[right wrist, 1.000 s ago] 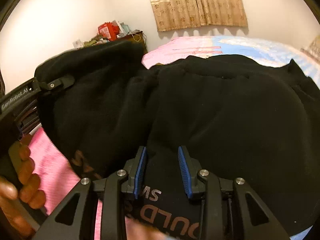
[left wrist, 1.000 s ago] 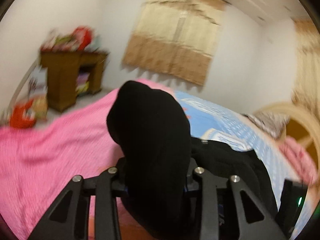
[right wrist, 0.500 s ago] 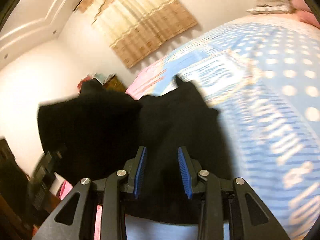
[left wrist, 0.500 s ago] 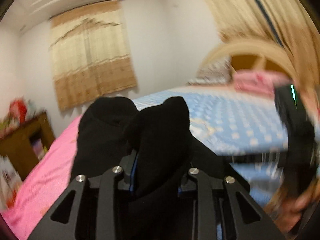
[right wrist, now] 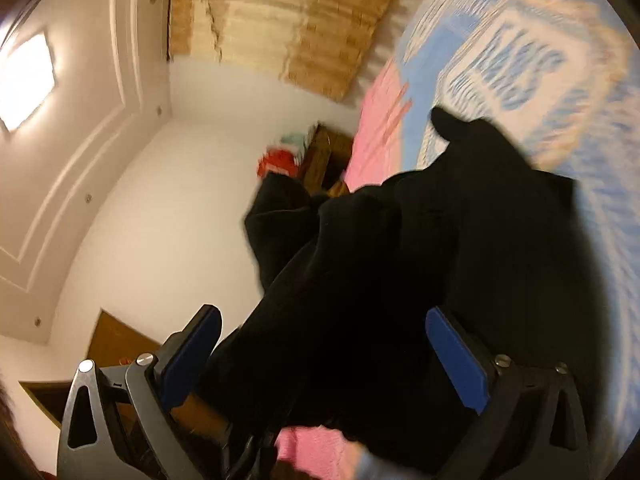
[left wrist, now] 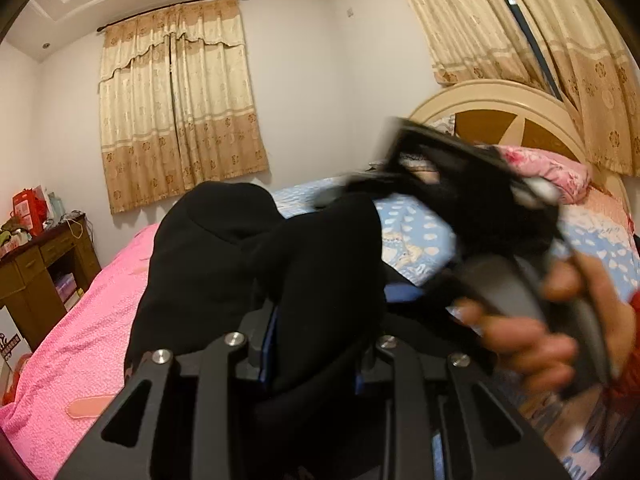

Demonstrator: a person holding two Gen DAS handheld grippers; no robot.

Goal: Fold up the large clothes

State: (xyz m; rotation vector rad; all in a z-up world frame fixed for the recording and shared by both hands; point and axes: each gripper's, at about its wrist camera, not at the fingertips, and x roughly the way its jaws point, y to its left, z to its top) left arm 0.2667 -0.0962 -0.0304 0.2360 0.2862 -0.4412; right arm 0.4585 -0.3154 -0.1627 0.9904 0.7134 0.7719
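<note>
A black garment point(left wrist: 224, 264) bunches up in front of my left gripper point(left wrist: 316, 344), which is shut on a thick fold of it above the bed. In the right wrist view the same black garment point(right wrist: 440, 220) hangs between the blue pads of my right gripper point(right wrist: 324, 340). Its jaws are opening and stand wide, with neither pad pressing on the cloth. The view is tilted and blurred. In the left wrist view the right gripper point(left wrist: 480, 220) shows blurred at the right, held by a person's hand point(left wrist: 520, 340), close to the garment.
The bed carries a pink blanket point(left wrist: 80, 340) on the left and a blue patterned sheet point(left wrist: 416, 240) toward the round headboard point(left wrist: 500, 120). A pink pillow point(left wrist: 552, 168) lies by the headboard. A wooden desk point(left wrist: 40, 264) with clutter stands at the far left wall.
My right gripper's jaws have sprung wide apart off the black garment, and its view has rolled. The left gripper swung toward the headboard and still holds the cloth. The right gripper moved closer in the left view.
</note>
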